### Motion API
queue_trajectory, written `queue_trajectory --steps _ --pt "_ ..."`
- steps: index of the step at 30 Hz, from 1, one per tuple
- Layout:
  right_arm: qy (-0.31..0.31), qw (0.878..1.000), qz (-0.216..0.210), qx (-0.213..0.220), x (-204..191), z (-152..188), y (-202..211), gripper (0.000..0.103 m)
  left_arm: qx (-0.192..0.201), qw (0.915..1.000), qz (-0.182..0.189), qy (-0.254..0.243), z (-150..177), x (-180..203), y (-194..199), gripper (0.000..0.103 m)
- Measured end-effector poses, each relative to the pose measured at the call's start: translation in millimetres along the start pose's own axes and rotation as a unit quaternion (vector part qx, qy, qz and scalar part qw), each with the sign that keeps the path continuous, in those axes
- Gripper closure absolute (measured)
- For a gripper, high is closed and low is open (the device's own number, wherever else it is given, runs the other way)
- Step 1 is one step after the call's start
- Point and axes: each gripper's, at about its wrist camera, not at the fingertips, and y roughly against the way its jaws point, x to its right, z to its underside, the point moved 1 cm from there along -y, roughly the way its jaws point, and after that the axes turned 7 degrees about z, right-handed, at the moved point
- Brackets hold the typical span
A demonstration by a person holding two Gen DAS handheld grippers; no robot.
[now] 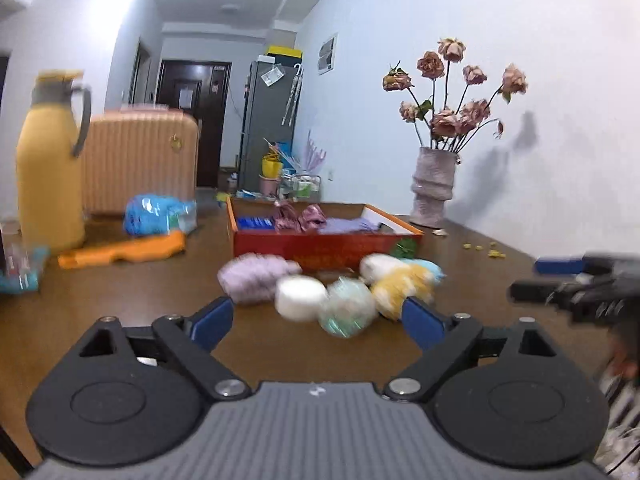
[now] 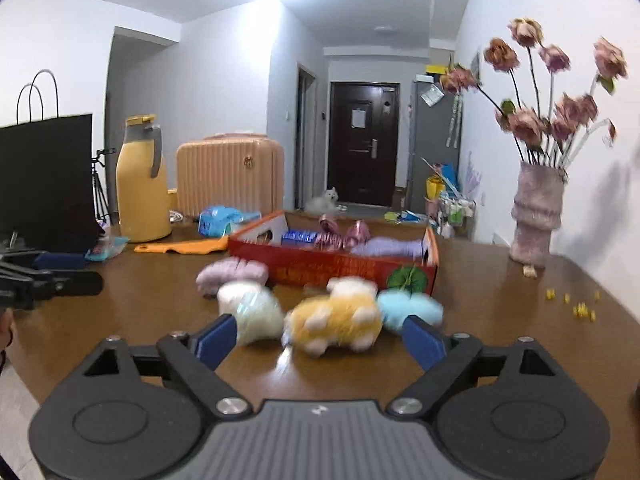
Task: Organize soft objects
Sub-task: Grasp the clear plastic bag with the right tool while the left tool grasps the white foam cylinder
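On the counter (image 2: 500,332), soft toys (image 2: 332,320) are lying before the red box (image 2: 332,270). I'm holding left claw (image 1: 318,320) and right claw (image 2: 320,338) wide open, gripping nothing.

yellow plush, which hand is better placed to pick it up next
Right, probably. The yellow plush sits centred ahead of the open right gripper; for the open left gripper it lies off toward one finger, behind a green ball.
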Motion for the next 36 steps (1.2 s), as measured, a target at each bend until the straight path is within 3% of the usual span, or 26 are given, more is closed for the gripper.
queue_trajectory --steps 3,7,11,17,22,24,27,33,35,36 --pt "0.002 1.000 -0.004 -0.005 -14.6 25.8 1.9 0.011 -0.006 0.9999 -0.007 0.009 20.6 1.8 3.5 0.010" --pt "0.015 1.000 -0.020 -0.015 -26.4 47.2 -8.9 0.010 -0.031 0.9980 -0.051 -0.023 32.8 4.3 -12.5 0.010" --pt "0.009 0.999 -0.021 -0.029 -29.9 55.4 -18.0 0.010 -0.033 0.9983 -0.048 -0.006 34.4 -2.7 -14.7 0.010" --pt "-0.010 0.999 -0.018 -0.030 -23.0 53.6 -18.9 0.010 -0.037 0.9980 -0.052 -0.005 35.8 -7.5 -17.2 0.010" --pt "-0.013 0.999 -0.042 -0.030 -28.1 35.4 -35.2 0.012 -0.048 0.9975 -0.040 -0.033 32.8 -10.6 -34.1 0.009" --pt "-0.007 0.998 -0.066 -0.024 -33.9 24.3 -49.8 0.013 -0.072 0.9952 -0.042 -0.050 28.4 -16.0 -52.8 0.009" --pt "0.010 0.995 -0.092 -0.038 -42.4 6.7 -81.7 0.019 -0.096 0.9925 -0.040 -0.063 17.4 -28.8 -77.9 0.009" --pt "0.045 0.990 -0.106 -0.088 -56.8 -19.2 -159.4 0.029 -0.132 0.9892 -0.033 -0.055 -1.8 -51.5 -123.7 0.009" --pt "0.051 0.988 -0.109 -0.100 -60.5 -22.6 -178.4 0.036 -0.149 0.9871 -0.030 -0.052 -3.3 -56.3 -138.3 0.010" --pt "0.060 0.985 -0.116 -0.111 -63.1 -23.5 -187.7 0.045 -0.156 0.9862 -0.024 -0.050 -4.2 -57.6 -144.0 0.012"
